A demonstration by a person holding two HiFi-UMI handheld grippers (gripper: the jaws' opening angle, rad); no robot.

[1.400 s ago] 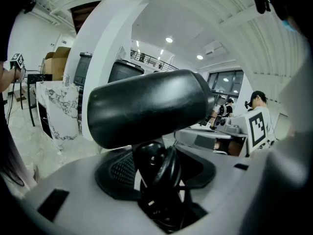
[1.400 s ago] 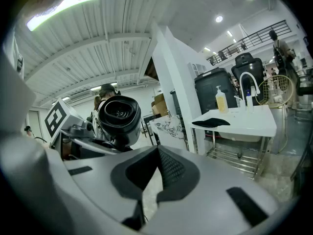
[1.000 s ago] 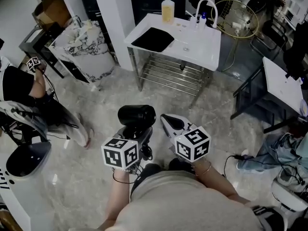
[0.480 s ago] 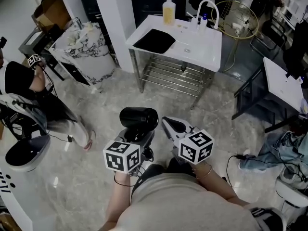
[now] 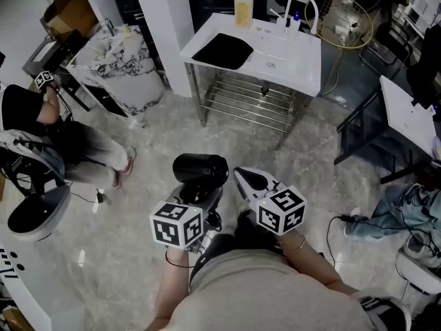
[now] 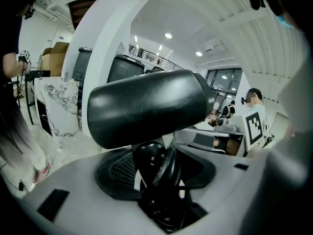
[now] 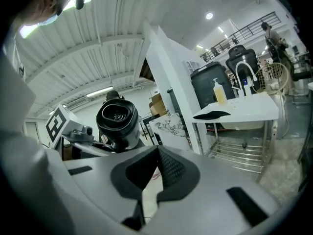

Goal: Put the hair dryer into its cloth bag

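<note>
The black hair dryer [image 5: 200, 170] is held above the floor [image 5: 172, 133], well apart from the counter [image 5: 293, 61]. Its handle, with the cord wound round it [image 6: 159, 177], is clamped between the jaws of the left hand-held gripper [image 5: 200, 193], and the barrel stands crosswise above them. In the right gripper view the open end of the barrel [image 7: 116, 117] is turned toward the camera. No brand or lettering can be made out on the dryer body.

The right hand-held gripper [image 5: 246, 178] is carried just beside the dryer. Its jaws are closed together and nothing is held between them. Each marker cube [image 5: 177, 223] is printed with black-and-white square codes; no words are carried.

A flat black cloth bag [image 5: 220, 50] is laid on the near left part of the white counter, apart from both hand-held grippers. Behind it a yellow pump bottle [image 5: 243, 7] is set upright; its label is too small to be read. A white curved tap [image 5: 304, 7] is mounted at the back edge, and a metal slatted shelf [image 5: 248, 105] is fixed beneath.

To the left a marble-patterned block [image 5: 124, 67] is placed, and further left a seated person [image 5: 48, 126] is seen, with a second marker cube [image 5: 45, 80] in the raised hand.
</note>
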